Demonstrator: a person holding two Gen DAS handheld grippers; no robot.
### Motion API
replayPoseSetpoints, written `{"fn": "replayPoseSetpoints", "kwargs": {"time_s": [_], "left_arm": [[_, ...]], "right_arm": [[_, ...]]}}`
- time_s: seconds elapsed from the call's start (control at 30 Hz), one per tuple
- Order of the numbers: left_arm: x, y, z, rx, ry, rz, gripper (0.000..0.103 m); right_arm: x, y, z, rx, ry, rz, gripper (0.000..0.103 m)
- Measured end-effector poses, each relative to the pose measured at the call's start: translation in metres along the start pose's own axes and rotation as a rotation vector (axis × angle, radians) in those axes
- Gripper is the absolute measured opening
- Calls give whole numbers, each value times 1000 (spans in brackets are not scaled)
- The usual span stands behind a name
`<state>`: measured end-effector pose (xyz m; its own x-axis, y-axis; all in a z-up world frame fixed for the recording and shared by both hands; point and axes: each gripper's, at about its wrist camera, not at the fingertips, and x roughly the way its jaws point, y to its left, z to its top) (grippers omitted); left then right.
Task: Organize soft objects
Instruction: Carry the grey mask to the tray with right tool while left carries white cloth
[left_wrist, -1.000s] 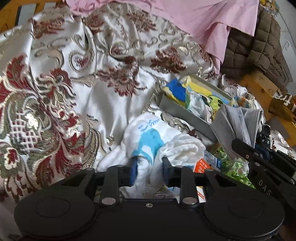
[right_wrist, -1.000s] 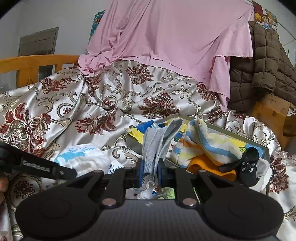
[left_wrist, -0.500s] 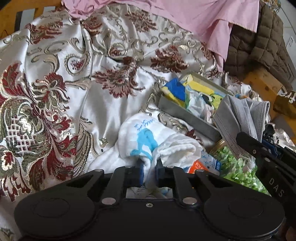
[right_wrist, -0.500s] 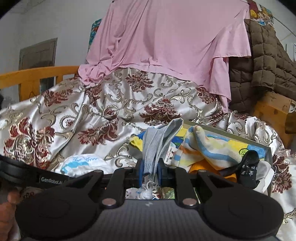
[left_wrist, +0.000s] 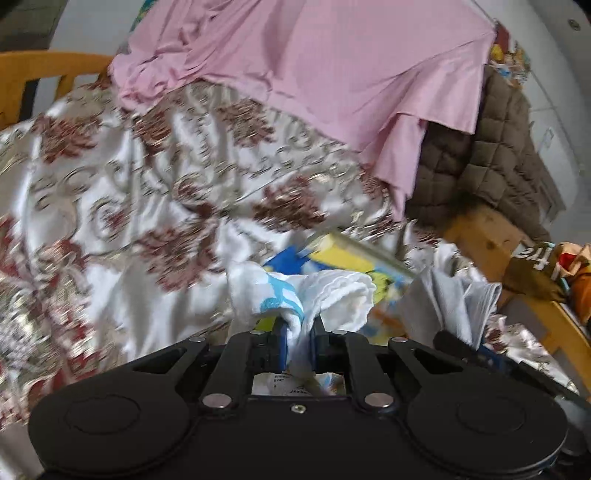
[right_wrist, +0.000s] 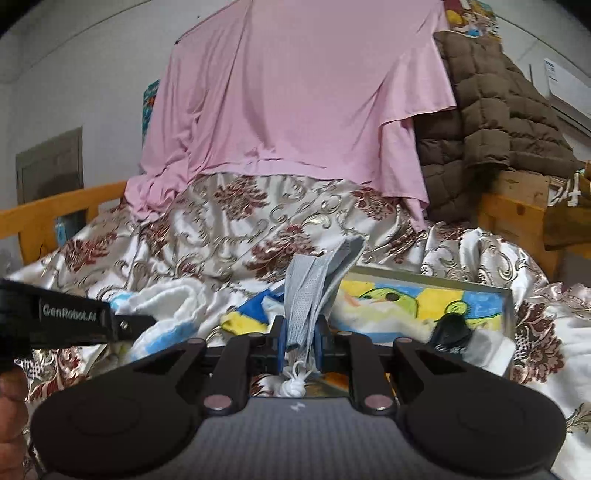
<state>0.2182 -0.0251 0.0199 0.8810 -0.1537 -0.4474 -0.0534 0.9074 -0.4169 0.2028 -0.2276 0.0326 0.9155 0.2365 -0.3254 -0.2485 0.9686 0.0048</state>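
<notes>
Bedspread (right_wrist: 229, 236): patterned satin, rumpled, covering the bed between the wooden rails. It carries everything below. Risk: slippery and creased, so anything dropped short of its place may slide or sink into a fold.

Pink sheet (right_wrist: 295, 99): draped over the far end of the bed. Not part of this step.

Brown quilted jacket (right_wrist: 491, 110): heaped at the far right corner, over the wooden frame. Untouched.

Tray (right_wrist: 508, 295): shallow, grey-rimmed, with a bright painted lining, lying toward the right side of the bed. Some cloth and a dark sock (right_wrist: 452, 328) lie in it already. Risk: a trailing end may hang over the low rim instead of landing inside.

White cloth (left_wrist: 295, 291): white with blue print, bunched. It is pinched in the left tongs (left_wrist: 298, 341), jaws narrow and clamped on one fold, and looks clear of the bedspread, just left of the tray. Risk: only a small pinch holds the bundle, so the loose bulk may slip free or unroll.

Grey cloth (right_wrist: 314, 295): mesh-textured, standing up from the right tongs (right_wrist: 300, 341), jaws narrow and clamped on its lower part, near the tray's left end. Risk: both cloths are close together and could tangle or drag each other.
</notes>
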Motion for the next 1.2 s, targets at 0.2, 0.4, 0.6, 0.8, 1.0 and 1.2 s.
{"fn": "replayPoseSetpoints", "kwargs": {"time_s": [0.2, 0.4, 0.6, 0.8, 1.0, 1.2], "left_arm": [[22, -47, 15, 76, -23, -73, 12], [58, -88, 31, 105, -36, -162, 12], [101, -115, 35, 141, -11, -201, 12], [144, -126, 25, 152, 57, -194, 12], [171, -126, 18, 170, 116, -159, 13], [189, -123, 10, 179, 180, -123, 14]], "right_arm": [[2, -35, 0, 29, -41, -15, 17], [17, -73, 3, 98, -57, -37, 17], [33, -112, -4, 205, -42, -60, 17], [40, -122, -4, 215, -9, -66, 18], [56, -127, -11, 221, 28, -82, 19], [63, -138, -15, 262, 64, -94, 22]]}}
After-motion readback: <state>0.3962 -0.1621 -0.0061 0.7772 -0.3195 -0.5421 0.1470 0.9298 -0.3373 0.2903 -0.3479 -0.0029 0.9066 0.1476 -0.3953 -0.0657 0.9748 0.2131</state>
